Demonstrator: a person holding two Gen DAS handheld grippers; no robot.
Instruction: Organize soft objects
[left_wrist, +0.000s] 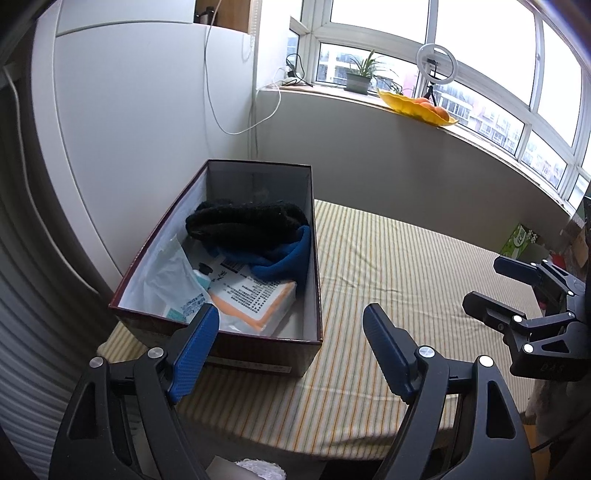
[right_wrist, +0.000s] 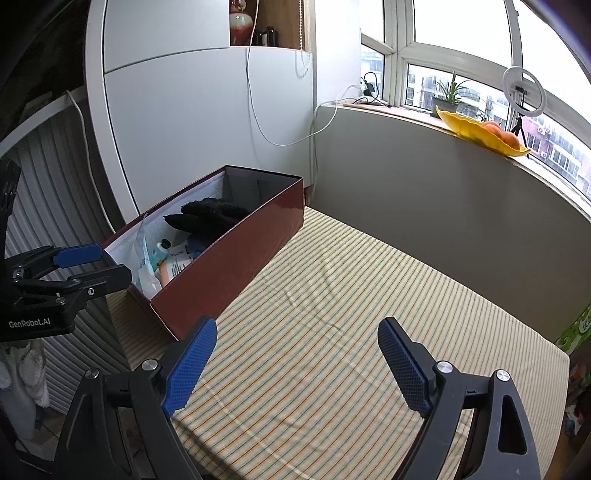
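Both grippers, left gripper (left_wrist: 290, 326) and right gripper (right_wrist: 297, 341), hang wide and empty. The fuzzy black knit piece (left_wrist: 243, 225) sits deep in the dark red cardboard box (left_wrist: 258, 347) at the striped table's far left corner: light, floppy, best pinched mid-bunch.

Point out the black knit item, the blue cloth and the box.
black knit item (left_wrist: 243, 218), left wrist view, middle of its top
blue cloth (left_wrist: 286, 258), left wrist view, its folded bulge
box (right_wrist: 236, 254), right wrist view, outer long wall
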